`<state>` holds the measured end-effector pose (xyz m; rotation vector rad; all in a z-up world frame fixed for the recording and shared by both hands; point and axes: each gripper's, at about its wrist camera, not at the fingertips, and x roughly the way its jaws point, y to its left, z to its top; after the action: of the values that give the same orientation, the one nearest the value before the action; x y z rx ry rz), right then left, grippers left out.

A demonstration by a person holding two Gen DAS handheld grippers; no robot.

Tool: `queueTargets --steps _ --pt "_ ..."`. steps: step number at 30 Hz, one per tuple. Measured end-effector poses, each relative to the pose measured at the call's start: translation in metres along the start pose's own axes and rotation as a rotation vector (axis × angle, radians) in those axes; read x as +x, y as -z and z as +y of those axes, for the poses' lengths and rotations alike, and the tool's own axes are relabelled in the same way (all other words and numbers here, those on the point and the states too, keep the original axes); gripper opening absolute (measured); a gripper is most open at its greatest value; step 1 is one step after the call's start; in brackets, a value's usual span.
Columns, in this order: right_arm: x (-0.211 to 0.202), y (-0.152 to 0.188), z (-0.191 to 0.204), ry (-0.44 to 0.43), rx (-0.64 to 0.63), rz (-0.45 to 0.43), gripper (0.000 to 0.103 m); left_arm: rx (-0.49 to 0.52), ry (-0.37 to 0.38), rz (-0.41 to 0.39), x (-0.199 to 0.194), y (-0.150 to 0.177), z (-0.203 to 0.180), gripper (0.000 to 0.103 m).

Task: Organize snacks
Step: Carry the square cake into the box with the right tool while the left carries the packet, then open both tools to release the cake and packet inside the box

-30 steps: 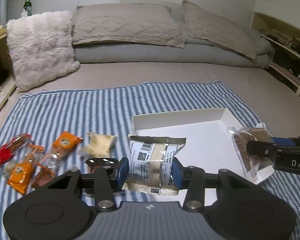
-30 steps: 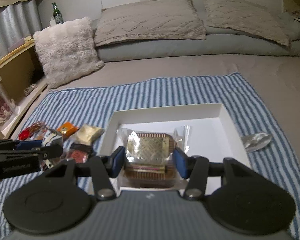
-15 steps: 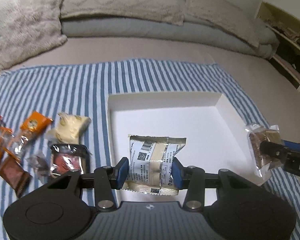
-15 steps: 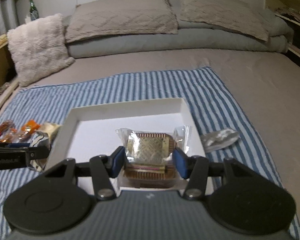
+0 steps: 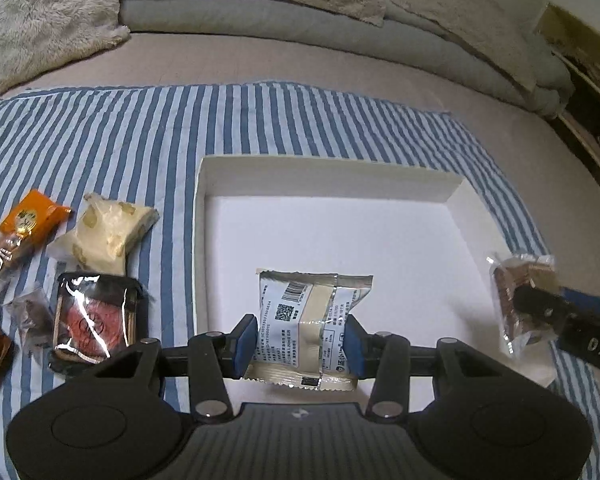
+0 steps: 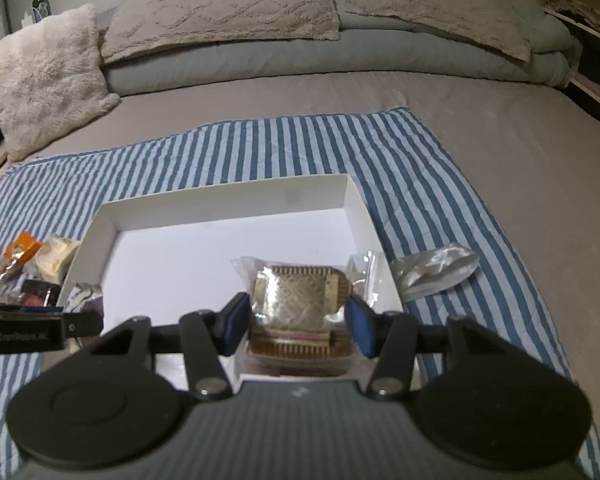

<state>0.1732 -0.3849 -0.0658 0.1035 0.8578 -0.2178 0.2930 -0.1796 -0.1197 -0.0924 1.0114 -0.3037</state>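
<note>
The left gripper (image 5: 302, 343) clamped a white barcode-printed packet (image 5: 312, 320) above the white box (image 5: 328, 174). The right gripper (image 6: 296, 322) pinched a clear-wrapped brown ridged pastry (image 6: 300, 300) over the box's right edge; both hung above the striped cloth (image 6: 260, 148).

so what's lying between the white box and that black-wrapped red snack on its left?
Only bare striped cloth separates the white box from the black-wrapped snack, as the left wrist view shows.

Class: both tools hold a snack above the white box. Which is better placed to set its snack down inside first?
Probably the left tool: its white packet hangs over the white box floor, while the right tool's brown pastry sits near the right wall.
</note>
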Motion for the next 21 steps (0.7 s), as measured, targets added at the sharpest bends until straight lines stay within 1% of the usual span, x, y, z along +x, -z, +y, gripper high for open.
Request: queueTargets --steps 4,6,7,8,12,14,16,18,19,21 --pt "0.008 -0.001 0.000 0.008 -0.003 -0.003 0.059 0.027 0.008 -0.019 0.001 -0.004 -0.006 0.049" --pt "0.011 -0.002 -0.001 0.004 0.001 -0.011 0.059 0.044 0.014 -0.009 0.004 -0.005 -0.009 0.056" --pt "0.011 -0.003 -0.002 0.001 0.001 -0.018 0.059 0.054 0.012 -0.004 0.005 -0.005 -0.011 0.066" --pt "0.011 -0.003 -0.002 -0.002 0.002 -0.026 0.059 0.063 0.007 -0.001 0.005 -0.004 -0.012 0.072" --pt "0.010 -0.005 -0.004 -0.012 0.002 -0.047 0.060 0.100 -0.016 0.016 0.006 -0.001 -0.015 0.077" --pt "0.010 -0.005 -0.004 -0.015 0.009 -0.042 0.060 0.108 -0.022 0.032 0.006 0.001 -0.014 0.083" --pt "0.012 -0.005 -0.006 -0.018 0.012 -0.029 0.061 0.117 -0.030 0.044 0.006 0.003 -0.014 0.084" --pt "0.014 -0.003 -0.007 -0.017 0.010 -0.010 0.061 0.130 -0.044 0.051 0.006 0.004 -0.014 0.090" --pt "0.015 -0.002 -0.008 -0.011 0.009 -0.006 0.062 0.137 -0.050 0.051 0.005 0.004 -0.014 0.095" --pt "0.013 -0.001 -0.007 0.005 0.002 -0.008 0.071 0.147 -0.057 0.051 0.004 0.006 -0.014 0.098"
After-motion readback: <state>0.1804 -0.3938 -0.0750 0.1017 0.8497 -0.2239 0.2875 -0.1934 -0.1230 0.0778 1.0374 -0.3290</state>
